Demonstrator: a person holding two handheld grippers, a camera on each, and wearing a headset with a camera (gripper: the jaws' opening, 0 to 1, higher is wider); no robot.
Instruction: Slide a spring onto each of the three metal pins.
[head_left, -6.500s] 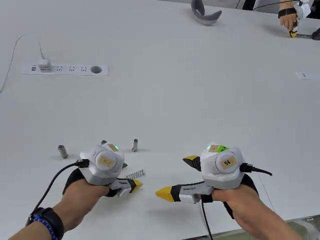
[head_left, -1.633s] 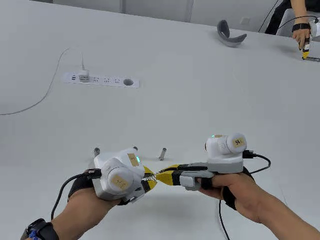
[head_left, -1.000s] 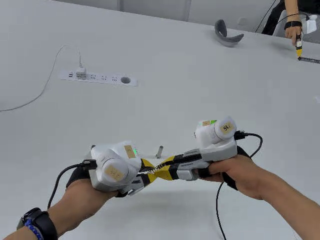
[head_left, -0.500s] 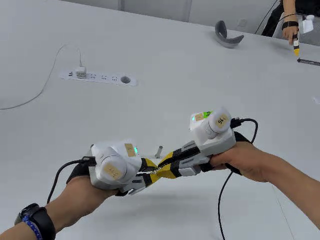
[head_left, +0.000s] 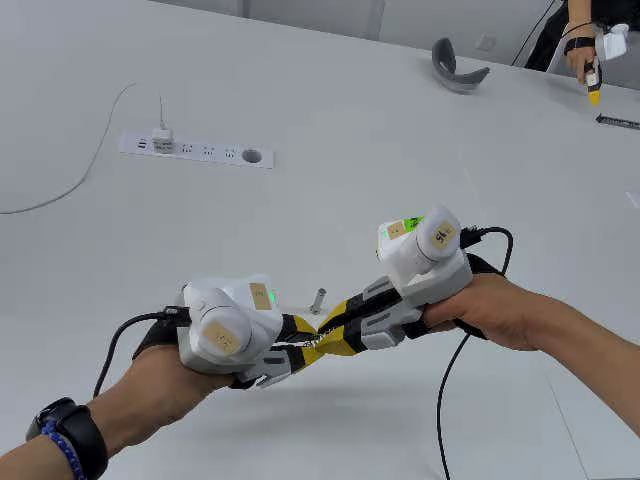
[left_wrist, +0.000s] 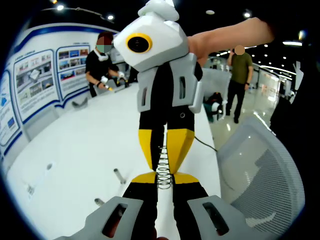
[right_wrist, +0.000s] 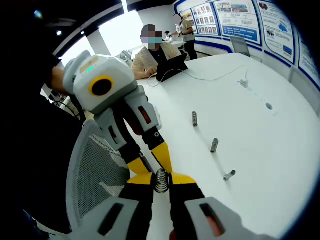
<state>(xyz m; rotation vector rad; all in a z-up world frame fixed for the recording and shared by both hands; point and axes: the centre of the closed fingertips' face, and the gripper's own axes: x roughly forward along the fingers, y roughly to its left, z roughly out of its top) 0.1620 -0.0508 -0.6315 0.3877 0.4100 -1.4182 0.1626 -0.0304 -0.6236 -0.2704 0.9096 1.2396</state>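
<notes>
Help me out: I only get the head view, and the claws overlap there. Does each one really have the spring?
Observer: Yes. In the left gripper view the spring runs straight from the left claw into the right claw, pinched at both ends.
Operator: I can see just one pin. Where are the rest?
Observer: The right gripper view shows three on the table: far pin, middle pin, near pin, all apart from the claws.
Operator: Is any of them loaded?
Observer: The far pin looks ribbed along its length, like a spring sitting on it. I cannot tell for the middle pin.
</notes>
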